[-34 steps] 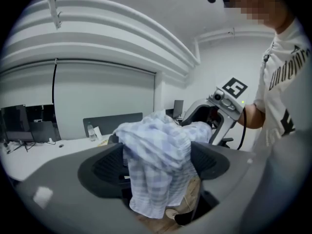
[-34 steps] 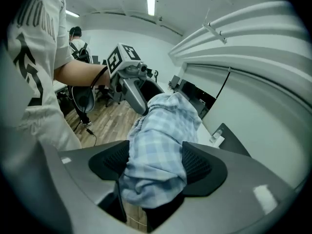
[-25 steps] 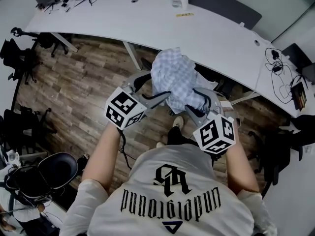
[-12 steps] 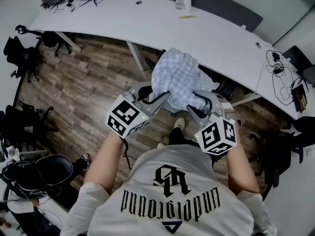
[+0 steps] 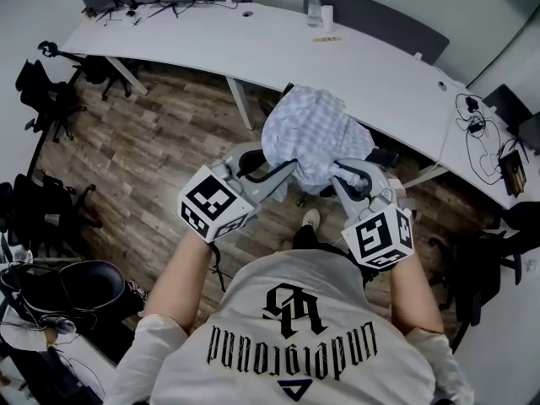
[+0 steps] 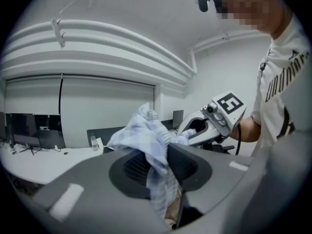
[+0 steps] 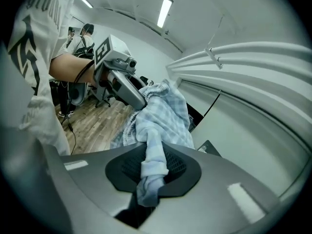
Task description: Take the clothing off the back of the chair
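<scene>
A light blue checked garment [image 5: 310, 133] hangs bunched between my two grippers, above the wooden floor in front of the desk. My left gripper [image 5: 287, 169] holds its left side, and a fold of the cloth [image 6: 146, 135] is pinched between its pads. My right gripper [image 5: 342, 172] grips the right side. Its jaws are closing on a twisted strip of the fabric [image 7: 155, 145] that runs down between the pads. The chair is almost wholly hidden under the cloth; only a dark part [image 5: 381, 155] shows beside it.
A long curved white desk [image 5: 380, 66] runs across the back, with a bottle [image 5: 314, 8] and cables [image 5: 477, 116] on it. Black office chairs stand at the left [image 5: 51, 99] and lower left [image 5: 93, 285]. My feet are on the floor below the garment.
Both grippers have closed on the garment and risen. The cloth has lifted with them and moved slightly toward the desk.
</scene>
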{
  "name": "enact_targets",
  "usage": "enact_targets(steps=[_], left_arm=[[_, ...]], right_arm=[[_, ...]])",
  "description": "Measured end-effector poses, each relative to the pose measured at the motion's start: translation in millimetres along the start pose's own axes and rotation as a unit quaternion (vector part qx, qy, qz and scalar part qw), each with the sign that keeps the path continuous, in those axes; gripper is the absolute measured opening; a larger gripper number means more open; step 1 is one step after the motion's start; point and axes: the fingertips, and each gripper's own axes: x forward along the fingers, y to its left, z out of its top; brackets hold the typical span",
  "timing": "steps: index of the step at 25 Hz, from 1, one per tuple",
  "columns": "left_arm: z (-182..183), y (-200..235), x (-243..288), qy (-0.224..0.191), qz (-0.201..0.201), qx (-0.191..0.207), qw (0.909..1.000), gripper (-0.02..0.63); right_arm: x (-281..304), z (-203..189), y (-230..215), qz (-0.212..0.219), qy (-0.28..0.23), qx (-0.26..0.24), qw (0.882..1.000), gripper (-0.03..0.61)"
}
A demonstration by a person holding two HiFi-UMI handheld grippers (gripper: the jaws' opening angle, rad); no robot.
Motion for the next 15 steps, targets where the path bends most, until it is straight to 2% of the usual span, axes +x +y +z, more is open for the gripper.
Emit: enact_targets(steps=[7, 11, 15], left_arm=[[15.2, -21.3, -28.9, -0.024, 0.001, 0.008, 0.9997, 0.147], [10.6, -32.7, -41.2, -0.033, 0.000, 0.005, 0.9995, 0.147], [0.9, -44.7, -47.5, -0.039, -0.004, -0.007, 0.9992, 0.147]], right_arm=[[-25.3, 21.4, 14.2, -0.011, -0.017, 0.002, 1.000, 0.049], [-33.5, 30.9, 25.7, -0.008, -0.034, 0.023, 0.999, 0.049], [-40.9, 27.3, 36.7, 0.000, -0.019, 0.043, 0.999, 0.049]])
